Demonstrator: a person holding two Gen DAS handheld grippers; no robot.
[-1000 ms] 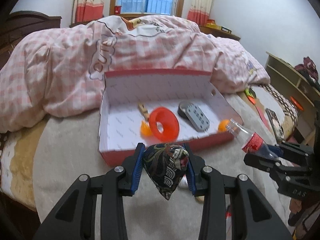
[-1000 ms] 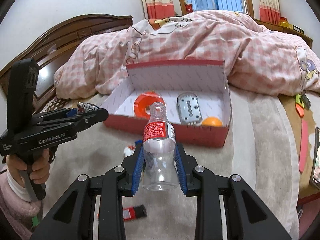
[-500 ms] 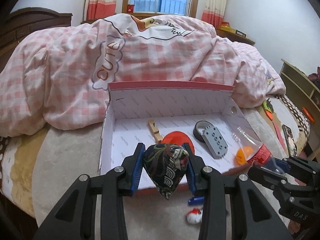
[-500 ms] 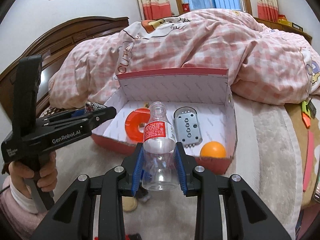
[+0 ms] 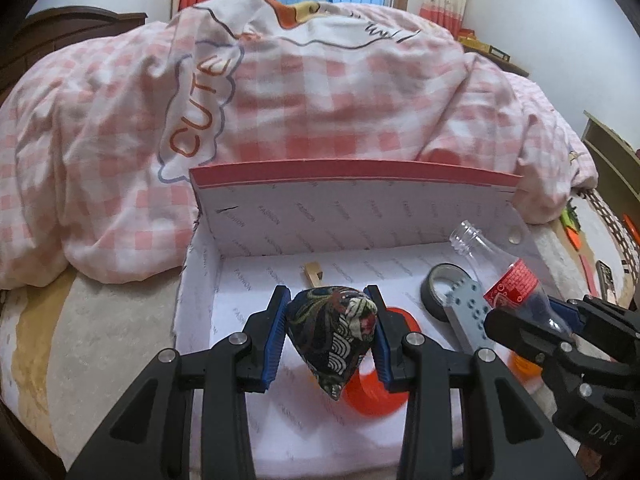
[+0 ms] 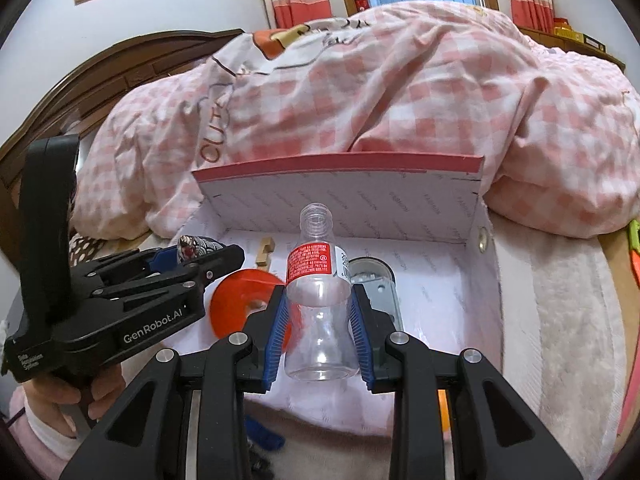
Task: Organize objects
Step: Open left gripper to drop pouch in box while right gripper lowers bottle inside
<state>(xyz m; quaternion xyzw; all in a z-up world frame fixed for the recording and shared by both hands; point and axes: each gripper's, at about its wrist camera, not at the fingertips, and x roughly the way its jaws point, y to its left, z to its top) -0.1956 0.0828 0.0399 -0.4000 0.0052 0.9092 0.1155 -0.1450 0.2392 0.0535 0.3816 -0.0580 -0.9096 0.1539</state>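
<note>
Hovering over the box (image 5: 360, 216): left hand-held gripper (image 5: 331, 338) clamped on patterned beanbag (image 5: 332, 332); right hand-held gripper (image 6: 320, 336) clamped on empty bottle (image 6: 320, 296).

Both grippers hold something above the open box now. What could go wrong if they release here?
1. The left gripper holds the patterned beanbag over the orange funnel; dropped here, it would probably land on the funnel.
2. The right gripper holds the empty bottle above the grey perforated plate; it may bounce or roll.
3. The grippers are close and could collide.
</note>
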